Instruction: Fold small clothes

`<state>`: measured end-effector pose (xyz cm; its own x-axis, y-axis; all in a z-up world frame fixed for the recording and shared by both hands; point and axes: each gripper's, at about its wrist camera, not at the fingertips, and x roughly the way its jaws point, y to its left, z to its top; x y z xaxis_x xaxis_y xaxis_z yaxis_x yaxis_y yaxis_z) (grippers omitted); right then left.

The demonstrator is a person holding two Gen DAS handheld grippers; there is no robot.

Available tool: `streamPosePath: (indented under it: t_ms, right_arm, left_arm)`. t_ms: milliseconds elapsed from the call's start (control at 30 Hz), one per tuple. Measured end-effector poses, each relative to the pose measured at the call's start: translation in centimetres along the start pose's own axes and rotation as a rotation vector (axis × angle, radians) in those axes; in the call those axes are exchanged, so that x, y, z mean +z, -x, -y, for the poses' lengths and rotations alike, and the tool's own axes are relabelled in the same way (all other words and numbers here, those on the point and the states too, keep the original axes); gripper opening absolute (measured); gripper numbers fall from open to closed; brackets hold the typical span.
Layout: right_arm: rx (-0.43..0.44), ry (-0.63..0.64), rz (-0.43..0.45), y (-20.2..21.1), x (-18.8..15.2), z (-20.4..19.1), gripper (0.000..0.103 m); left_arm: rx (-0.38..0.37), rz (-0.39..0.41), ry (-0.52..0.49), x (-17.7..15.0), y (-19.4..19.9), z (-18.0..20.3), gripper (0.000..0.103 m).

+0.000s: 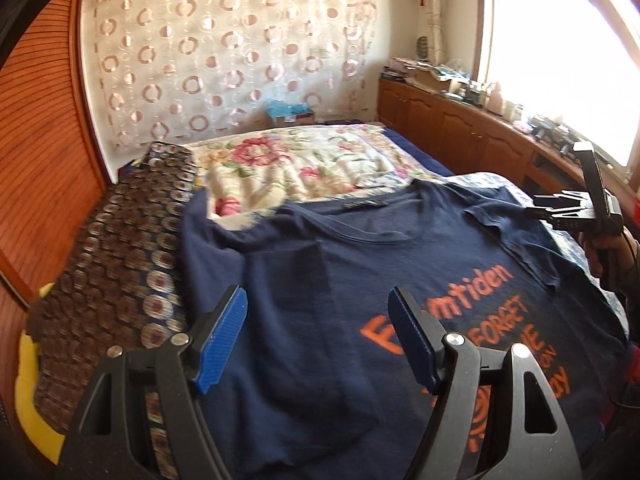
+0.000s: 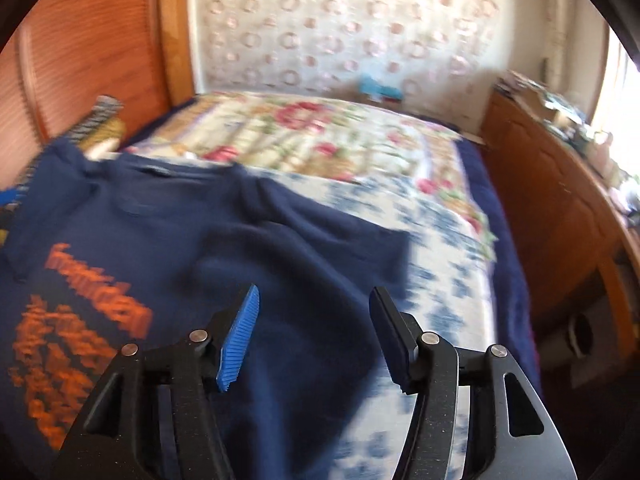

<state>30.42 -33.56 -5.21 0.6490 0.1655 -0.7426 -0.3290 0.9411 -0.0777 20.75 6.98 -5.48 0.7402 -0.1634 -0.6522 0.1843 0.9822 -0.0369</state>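
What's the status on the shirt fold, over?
Left gripper open, right gripper open, both empty. Navy T-shirt flat on bed, sleeves folded in. Nothing in the way.

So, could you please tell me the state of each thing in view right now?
T-shirt: spread print-up on the bed, one sleeve folded inward.
Left tool: open, above the shirt, holding nothing.
Right tool: open, holding nothing.
Floral quilt: lying rumpled beyond the shirt.

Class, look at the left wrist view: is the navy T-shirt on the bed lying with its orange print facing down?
No. The navy T-shirt lies with its orange print facing up, readable beyond the open left gripper.
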Motion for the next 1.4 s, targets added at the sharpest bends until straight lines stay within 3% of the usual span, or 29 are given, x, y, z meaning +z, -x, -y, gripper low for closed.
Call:
streamPosePath:
  t_ms: [167, 400, 533, 700, 1067, 1133, 1200, 1300, 1333, 1367, 1400]
  right_arm:
    - [-0.026, -0.070, -0.045, -2.6, 0.4, 2.6, 0.059]
    - [-0.035, -0.061, -0.060, -4.5, 1.7, 3.4, 0.059]
    - [-0.027, -0.068, -0.049, -4.7, 1.5, 3.5, 0.059]
    - [-0.025, -0.070, -0.049, -4.8, 1.5, 3.6, 0.059]
    - [-0.009, -0.084, -0.052, -4.9, 1.3, 4.0, 0.059]
    - [-0.011, -0.074, -0.052, -4.9, 1.4, 3.8, 0.059]
    - [-0.010, -0.061, -0.055, -5.2, 1.7, 3.6, 0.059]
    - [0.008, -0.068, -0.062, -5.8, 2.3, 3.8, 0.059]
    - [0.015, -0.070, -0.060, -6.0, 2.4, 3.8, 0.058]
    - [0.029, -0.072, -0.056, -6.1, 2.6, 3.9, 0.048]
    - [0.043, -0.072, -0.055, -6.1, 2.9, 3.9, 0.030]
  left_arm:
    - [0.051, 0.000, 0.012, 1.0, -0.1, -2.5, 0.073]
    - [0.114, -0.060, 0.003, 3.2, -2.4, -5.9, 0.049]
    - [0.117, -0.106, -0.008, 4.8, -4.4, -6.9, 0.046]
    - [0.123, -0.158, -0.043, 5.7, -6.5, -6.7, 0.034]
    - [0.148, -0.195, -0.075, 6.5, -8.5, -7.2, 0.033]
    - [0.149, -0.198, -0.090, 6.3, -8.5, -7.1, 0.014]
    - [0.158, -0.205, -0.104, 6.2, -8.6, -7.0, 0.002]
    - [0.136, -0.180, -0.104, 6.2, -8.0, -6.8, 0.001]
    - [0.125, -0.165, -0.098, 6.2, -7.6, -6.7, 0.001]
    - [0.119, -0.148, -0.092, 6.2, -7.0, -6.6, 0.001]
    - [0.118, -0.126, -0.093, 6.2, -6.2, -6.2, 0.001]
